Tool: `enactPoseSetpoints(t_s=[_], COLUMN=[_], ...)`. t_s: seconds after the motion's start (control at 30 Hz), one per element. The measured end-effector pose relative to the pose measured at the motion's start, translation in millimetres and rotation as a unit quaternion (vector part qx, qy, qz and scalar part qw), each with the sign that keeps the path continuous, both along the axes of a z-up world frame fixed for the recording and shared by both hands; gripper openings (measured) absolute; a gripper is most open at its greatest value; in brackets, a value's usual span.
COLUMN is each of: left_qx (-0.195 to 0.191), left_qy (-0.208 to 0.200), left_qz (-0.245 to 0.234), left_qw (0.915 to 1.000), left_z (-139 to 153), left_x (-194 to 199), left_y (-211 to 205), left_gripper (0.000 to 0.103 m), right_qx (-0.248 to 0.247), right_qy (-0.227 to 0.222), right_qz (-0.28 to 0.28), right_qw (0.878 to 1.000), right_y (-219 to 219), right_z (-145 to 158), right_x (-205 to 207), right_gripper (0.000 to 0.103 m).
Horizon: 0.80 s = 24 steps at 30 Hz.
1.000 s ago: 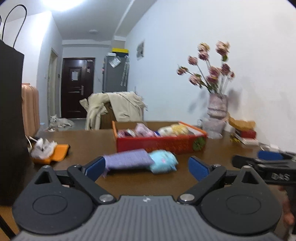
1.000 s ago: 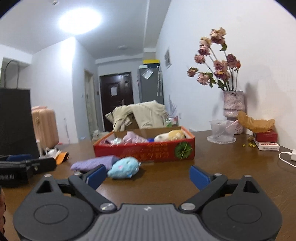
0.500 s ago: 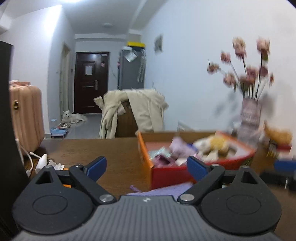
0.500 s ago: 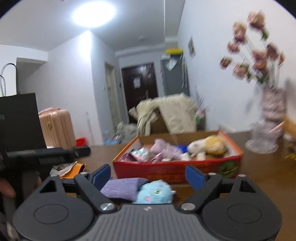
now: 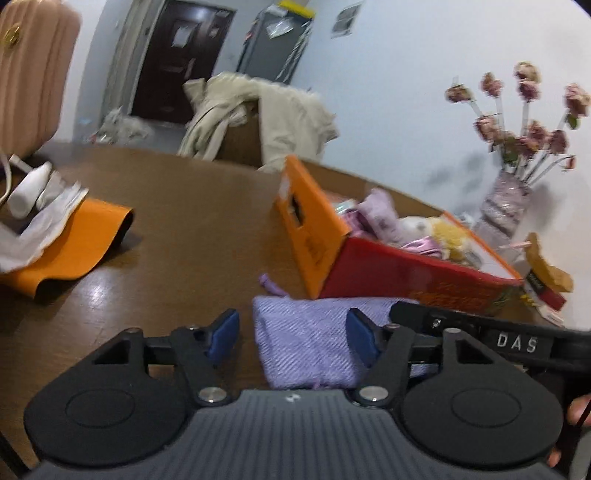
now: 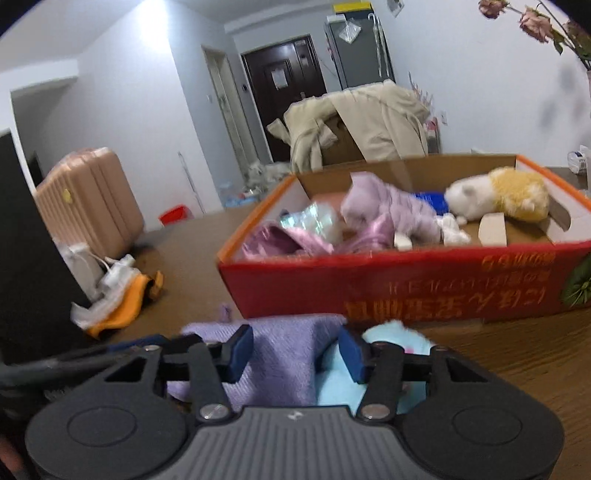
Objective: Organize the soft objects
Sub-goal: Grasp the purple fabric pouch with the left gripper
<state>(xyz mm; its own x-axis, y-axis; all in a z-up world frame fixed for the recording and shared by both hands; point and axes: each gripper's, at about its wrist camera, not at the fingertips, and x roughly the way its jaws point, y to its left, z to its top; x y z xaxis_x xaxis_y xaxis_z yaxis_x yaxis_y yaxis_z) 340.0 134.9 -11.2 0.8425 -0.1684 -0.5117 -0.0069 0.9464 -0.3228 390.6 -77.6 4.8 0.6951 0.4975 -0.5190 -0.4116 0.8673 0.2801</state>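
Both tongs are closing at half-spread on the folded lilac knitted cloth (image 5: pixel 310 343) lying on the brown wooden worktop (image 5: pixel 192 221), just in front of the red-and-orange cardboard box (image 6: pixel 406 291) of plush toys. Left tongs (image 5: pixel 291 334) straddle its near end; right tongs (image 6: pixel 293 350) straddle its other end beside the pale-blue plush toy (image 6: pixel 391 336). Neither pair pinches yet. Step in hand: the 2-handed grasp. Next likely calls for closing fully, then lifting together toward the box.

Purple cloth (image 5: pixel 306 343): near edge hidden under left gripper body. Blue plush (image 6: pixel 388 336): mostly covered by right gripper fingers (image 6: pixel 349 354) and cloth; shape unclear. Vase flowers (image 6: pixel 535 18) cut by frame corner. Box lettering (image 6: pixel 443 299) blurred, unreadable. Pad contact with cloth uncertain.
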Motion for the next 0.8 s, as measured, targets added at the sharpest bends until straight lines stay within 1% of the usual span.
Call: enactPoseSetpoints(t_s=[0.03, 0.07, 0.13, 0.2, 0.23, 0.27, 0.3, 0.33, 0.37, 0.43, 0.47, 0.53, 0.63, 0.73, 0.8], left_qx=[-0.001, -0.004, 0.003, 0.015, 0.012, 0.004, -0.001, -0.001, 0.002, 0.011, 0.024, 0.031, 0.026, 0.032, 0.033], left_qy=[0.009, 0.014, 0.018, 0.022, 0.024, 0.025, 0.026, 0.026, 0.026, 0.023, 0.022, 0.013, -0.022, -0.052, -0.065], left_qz=[0.001, -0.006, -0.028, -0.021, -0.019, -0.02, -0.022, -0.023, -0.024, -0.03, -0.029, -0.028, -0.03, -0.051, -0.069], left_qw=[1.0, 0.9999, 0.9994, 0.9994, 0.9995, 0.9995, 0.9994, 0.9994, 0.9994, 0.9992, 0.9991, 0.999, 0.999, 0.9968, 0.995], left_z=[-2.1, -3.8, -3.4, -2.9, -3.5, -4.1, -4.1, -4.2, -3.7, -1.9, 1.5, 13.0, 39.7, 65.2, 81.5], left_x=[1.8, 2.9, 2.8, 1.5, 0.8, 0.4, 0.3, 0.0, 0.1, -1.9, -5.6, -14.5, -40.0, -59.2, -60.7], left_y=[0.8, 0.7, -5.7, -8.9, -7.4, -4.9, -3.3, -3.5, -5.3, -10.2, -14.6, -23.0, -39.1, -62.5, -79.4], left_gripper=[0.061, 0.053, 0.043, 0.031, 0.023, 0.019, 0.018, 0.017, 0.015, 0.009, 0.008, 0.008, 0.008, 0.008, 0.008], right_qx=[-0.007, -0.021, -0.047, -0.06, -0.061, -0.063, -0.068, -0.079, -0.075, -0.061, -0.057, -0.051, -0.035, -0.001, 0.012], right_qy=[-0.011, -0.024, -0.04, -0.054, -0.056, -0.052, -0.046, -0.033, -0.034, -0.034, -0.036, -0.05, -0.085, -0.098, -0.106], right_qz=[0.001, 0.004, 0.012, 0.03, 0.04, 0.051, 0.061, 0.075, 0.07, 0.065, 0.062, 0.064, 0.064, 0.059, 0.049], right_qw=[1.0, 0.999, 0.998, 0.996, 0.996, 0.995, 0.995, 0.994, 0.994, 0.995, 0.996, 0.995, 0.994, 0.993, 0.993], right_y=[1.7, 4.4, 10.5, 12.9, 13.7, 15.0, 15.4, 17.9, 17.6, 15.4, 13.1, 5.2, -16.7, -50.2, -74.9], right_z=[-2.0, -2.5, -1.2, 2.2, 2.4, 1.5, 2.2, 0.4, -1.0, 0.0, 3.1, 14.9, 39.0, 58.1, 68.4], right_x=[-2.0, -5.6, -12.1, -19.3, -22.7, -24.5, -24.7, -24.4, -25.7, -28.8, -31.4, -42.3, -67.8, -86.6, -94.0], right_gripper=[0.05, 0.05, 0.051, 0.043, 0.043, 0.043, 0.036, 0.033, 0.03, 0.02, 0.011, 0.011, 0.01, 0.01, 0.01])
